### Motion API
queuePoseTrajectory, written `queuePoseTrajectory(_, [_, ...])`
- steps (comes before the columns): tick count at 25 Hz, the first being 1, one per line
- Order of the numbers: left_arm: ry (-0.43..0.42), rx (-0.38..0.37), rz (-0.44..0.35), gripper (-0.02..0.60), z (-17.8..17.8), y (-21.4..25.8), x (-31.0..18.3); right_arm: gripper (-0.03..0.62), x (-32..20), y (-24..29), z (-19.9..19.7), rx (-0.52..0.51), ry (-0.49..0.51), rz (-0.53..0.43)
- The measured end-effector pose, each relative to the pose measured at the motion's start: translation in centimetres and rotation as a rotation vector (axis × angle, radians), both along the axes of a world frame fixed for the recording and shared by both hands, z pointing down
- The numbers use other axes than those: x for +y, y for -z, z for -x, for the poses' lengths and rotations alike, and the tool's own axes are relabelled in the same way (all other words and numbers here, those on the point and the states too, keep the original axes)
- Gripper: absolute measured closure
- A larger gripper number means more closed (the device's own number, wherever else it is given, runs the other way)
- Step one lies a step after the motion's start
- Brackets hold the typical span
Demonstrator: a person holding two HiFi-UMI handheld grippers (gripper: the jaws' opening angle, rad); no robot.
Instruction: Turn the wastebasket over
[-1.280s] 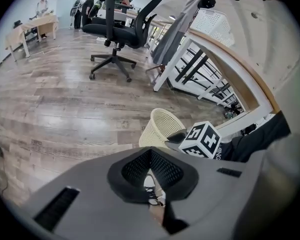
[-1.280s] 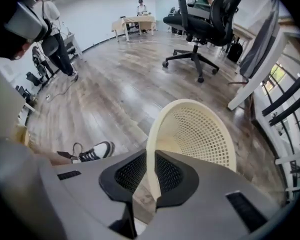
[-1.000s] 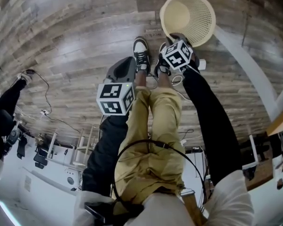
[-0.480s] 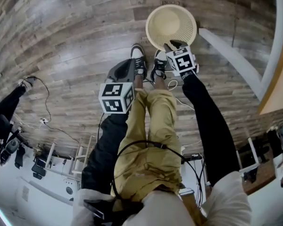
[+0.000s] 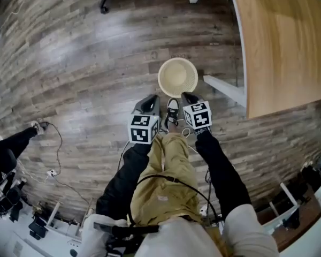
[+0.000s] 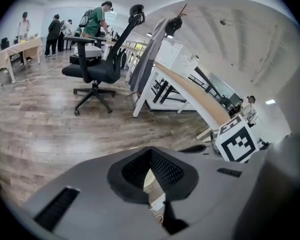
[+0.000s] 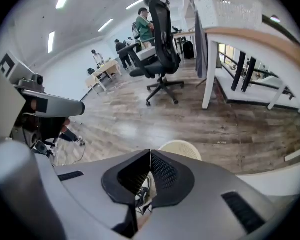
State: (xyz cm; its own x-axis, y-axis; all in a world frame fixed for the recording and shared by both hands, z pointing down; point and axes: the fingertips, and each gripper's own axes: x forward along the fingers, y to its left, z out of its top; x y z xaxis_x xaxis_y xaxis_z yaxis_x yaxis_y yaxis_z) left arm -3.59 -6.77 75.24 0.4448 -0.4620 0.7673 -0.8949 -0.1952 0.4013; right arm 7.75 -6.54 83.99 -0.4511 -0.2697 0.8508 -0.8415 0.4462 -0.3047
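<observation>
The cream mesh wastebasket (image 5: 177, 76) stands upright on the wood floor with its mouth facing up, just ahead of the person's shoes. Both grippers hang above the floor on its near side, apart from it. My left gripper (image 5: 151, 99) is to its lower left, jaws together and nothing between them (image 6: 151, 154). My right gripper (image 5: 189, 97) is to its lower right. Its jaws have just been closing and now meet at the tips with nothing between them (image 7: 150, 154). In the right gripper view the basket's rim (image 7: 182, 149) shows just beyond the jaws.
A wooden desk (image 5: 278, 42) with a white leg (image 5: 224, 90) stands right of the basket. A black office chair (image 6: 97, 66) stands farther off on the floor. Cables (image 5: 53, 143) lie at the left. Several people stand at the back of the room.
Both grippers have risen away from the floor. The right gripper has come off the basket's rim. The basket stays upright and looks smaller as the head view has pulled up.
</observation>
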Motion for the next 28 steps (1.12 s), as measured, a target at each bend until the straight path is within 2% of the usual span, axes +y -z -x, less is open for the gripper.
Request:
queuePoseTrajectory(3, [-0.012, 0.010, -0.058, 0.580, -0.9, 5.5, -1.0, 0.574, -0.4, 6.9, 0.4, -0.033, -0.017, -0.061])
queuePoseTrajectory(7, [-0.059, 0.031, -0.170, 0.580, -2.4, 12.2, -3.5, 0.574, -2.7, 15.5, 0.5, -0.078, -0.026, -0.195])
queuePoseTrajectory(11, [-0.093, 0.038, -0.243, 0.580, -3.4, 17.8, -3.9, 0.574, -2.6, 22.9, -0.3, -0.112, -0.043, -0.292])
queuePoseTrajectory(18, [-0.085, 0.076, -0.381, 0.580, -5.3, 27.4, -4.9, 0.574, -2.8, 33.7, -2.0, -0.163, -0.150, -0.439])
queuePoseTrajectory(23, [-0.098, 0.098, -0.517, 0.580, -6.8, 34.6, -5.6, 0.574, -3.7, 42.2, -1.3, -0.185, -0.116, -0.603])
queuePoseTrajectory(28, [-0.112, 0.132, -0.642, 0.580, -7.9, 40.7, -7.0, 0.574, -5.5, 50.1, -1.7, -0.197, -0.127, -0.766])
